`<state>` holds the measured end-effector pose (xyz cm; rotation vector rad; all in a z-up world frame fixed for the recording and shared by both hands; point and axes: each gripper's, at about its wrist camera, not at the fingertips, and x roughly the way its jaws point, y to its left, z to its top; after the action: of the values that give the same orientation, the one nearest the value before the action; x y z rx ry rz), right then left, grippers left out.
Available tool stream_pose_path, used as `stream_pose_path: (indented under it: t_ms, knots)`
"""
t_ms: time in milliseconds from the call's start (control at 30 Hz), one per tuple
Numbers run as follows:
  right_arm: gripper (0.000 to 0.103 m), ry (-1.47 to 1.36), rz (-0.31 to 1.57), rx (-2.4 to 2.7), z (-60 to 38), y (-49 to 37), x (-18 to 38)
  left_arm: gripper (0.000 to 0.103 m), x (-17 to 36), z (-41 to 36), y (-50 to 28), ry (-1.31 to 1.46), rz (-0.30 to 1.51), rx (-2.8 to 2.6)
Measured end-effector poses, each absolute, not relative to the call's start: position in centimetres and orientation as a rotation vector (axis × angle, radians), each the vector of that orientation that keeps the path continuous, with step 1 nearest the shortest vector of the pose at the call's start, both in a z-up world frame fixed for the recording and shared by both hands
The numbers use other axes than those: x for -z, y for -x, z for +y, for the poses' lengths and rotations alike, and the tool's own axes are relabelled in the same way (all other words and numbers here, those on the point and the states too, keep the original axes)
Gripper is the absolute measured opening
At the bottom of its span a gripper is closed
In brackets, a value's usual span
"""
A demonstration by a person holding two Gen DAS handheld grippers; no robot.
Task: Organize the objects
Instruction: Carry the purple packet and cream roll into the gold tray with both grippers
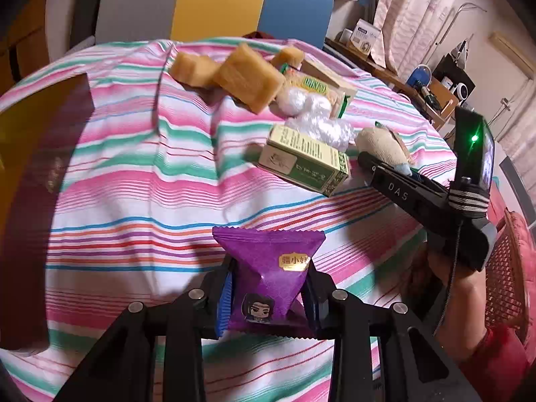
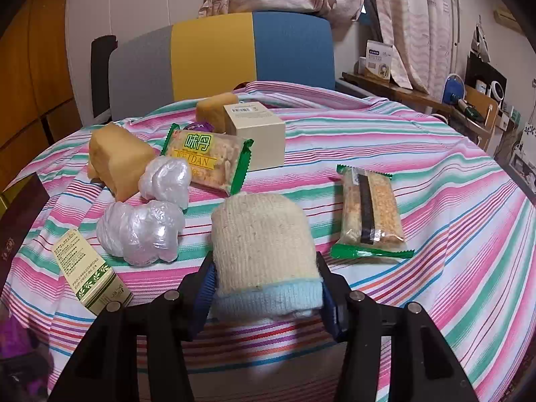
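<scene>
Between left gripper (image 1: 268, 296) pads, purple packet (image 1: 268, 268), pinched

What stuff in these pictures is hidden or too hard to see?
- Purple snack packet, left wrist view: its sides are covered by the left gripper shut on it.
- Rolled sock, right wrist view: its underside is hidden between the right gripper fingers.
- Dark brown box, left wrist view: blurred, cut off by the left edge.
- Green box, right wrist view: print too small to read.
</scene>
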<state>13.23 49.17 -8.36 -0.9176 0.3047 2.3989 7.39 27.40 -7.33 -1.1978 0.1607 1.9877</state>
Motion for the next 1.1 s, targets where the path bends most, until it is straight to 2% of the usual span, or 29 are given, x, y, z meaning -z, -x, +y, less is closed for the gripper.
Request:
stream_pose_path:
  t_ms: [600, 900, 1100]
  knots:
    - [0.054, 0.833, 0.243, -2.402, 48.4, -14.0, 7.6, 0.035, 2.0, 18.1, -4.3, 1.091, -0.043, -2.177]
    - [0.054, 0.716, 0.200, -2.379, 47.3, -15.5, 6.4, 0.035, 2.3, 11.0, -0.7, 1.119, -0.137, -2.344]
    - [0.054, 0.628, 0.270, -2.468, 43.5, -16.4, 4.1, 0.035, 3.2, 6.6, 2.1, 1.168, -0.164, -2.470]
